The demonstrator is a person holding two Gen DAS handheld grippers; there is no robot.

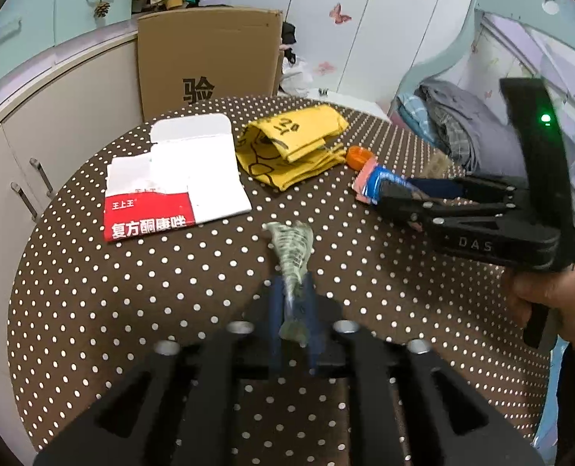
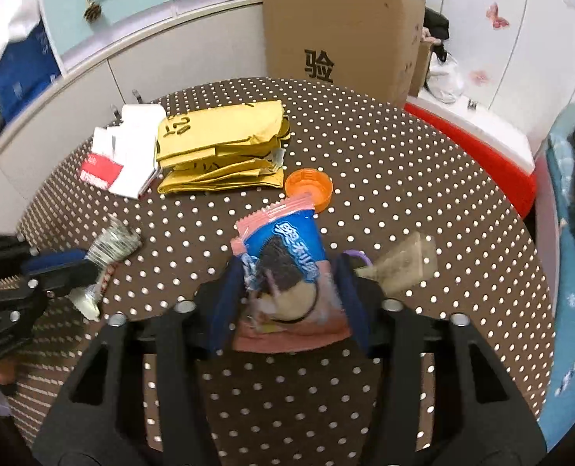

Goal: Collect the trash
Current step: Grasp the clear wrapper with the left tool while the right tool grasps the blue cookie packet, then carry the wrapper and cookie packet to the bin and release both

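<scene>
My left gripper (image 1: 293,291) is shut on a crumpled clear-green wrapper (image 1: 292,250), held just above the polka-dot table (image 1: 132,291); it also shows at the left of the right wrist view (image 2: 79,268) with the wrapper (image 2: 112,242). My right gripper (image 2: 291,275) is shut on a pink-and-blue cookie wrapper (image 2: 283,248); it shows at the right of the left wrist view (image 1: 396,194) with the wrapper (image 1: 374,180). An orange lid (image 2: 308,186), a folded yellow bag (image 2: 221,145), a red-and-white flattened box (image 1: 171,182) and a clear brownish wrapper (image 2: 403,262) lie on the table.
A large cardboard box (image 2: 337,35) stands behind the table. Grey cabinets (image 1: 35,147) run along the left. A bed with clothes (image 1: 454,124) is at the right. A red-and-white object (image 2: 481,143) sits past the table's far right edge.
</scene>
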